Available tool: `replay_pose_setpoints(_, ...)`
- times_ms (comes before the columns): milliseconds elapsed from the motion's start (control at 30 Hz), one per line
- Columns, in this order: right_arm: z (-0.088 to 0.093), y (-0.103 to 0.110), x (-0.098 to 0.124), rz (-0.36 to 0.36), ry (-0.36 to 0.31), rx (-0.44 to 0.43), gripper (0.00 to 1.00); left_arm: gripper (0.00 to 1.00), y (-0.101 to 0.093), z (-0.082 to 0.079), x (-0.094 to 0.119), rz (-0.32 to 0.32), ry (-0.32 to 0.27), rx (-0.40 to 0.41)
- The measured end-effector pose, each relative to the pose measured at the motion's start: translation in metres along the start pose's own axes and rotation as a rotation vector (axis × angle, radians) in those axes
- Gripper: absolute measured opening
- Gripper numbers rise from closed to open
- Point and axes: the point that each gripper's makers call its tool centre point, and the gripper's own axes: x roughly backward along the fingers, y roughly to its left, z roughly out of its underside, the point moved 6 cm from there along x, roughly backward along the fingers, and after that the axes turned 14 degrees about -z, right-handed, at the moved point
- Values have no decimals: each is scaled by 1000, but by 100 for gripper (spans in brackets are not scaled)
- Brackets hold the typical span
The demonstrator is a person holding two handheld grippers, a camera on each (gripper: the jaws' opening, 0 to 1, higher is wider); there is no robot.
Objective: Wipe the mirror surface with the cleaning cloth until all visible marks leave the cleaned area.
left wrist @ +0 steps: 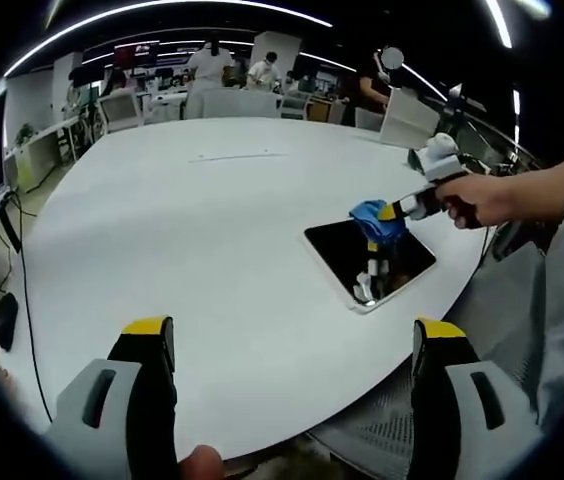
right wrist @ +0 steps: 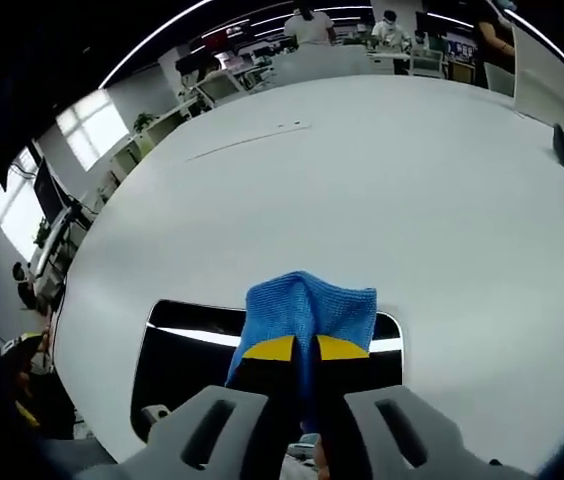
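Blue cloth (right wrist: 310, 310), pinched in the right gripper (right wrist: 305, 350), sits on the mirror (right wrist: 187, 365); wiping looks underway, marks perhaps remaining. The left gripper (left wrist: 292, 345) hangs open.

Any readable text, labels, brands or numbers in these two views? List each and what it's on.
None readable.
Mirror, blue cloth, white table: no print visible.
Right tongs and left tongs: no legible markings.
Background signs in the left gripper view: too small and blurred to read.
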Motion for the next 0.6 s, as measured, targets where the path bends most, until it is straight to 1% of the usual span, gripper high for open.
replay_pose_setpoints(167, -1, 12, -8, -7, 2, 16, 1, 98, 4, 1, 1, -2, -1, 0)
replay_pose_setpoints(333, 0, 34, -20, -38, 11, 34, 1, 98, 7, 4, 3, 3, 2, 1)
replay_pose_setpoints(467, -1, 39, -25, -23, 1, 42, 1, 98, 9, 5, 4, 2, 4, 3)
replay_pose_setpoints(600, -4, 44, -30, -34, 4, 28, 1, 98, 12, 5, 4, 5, 7, -5)
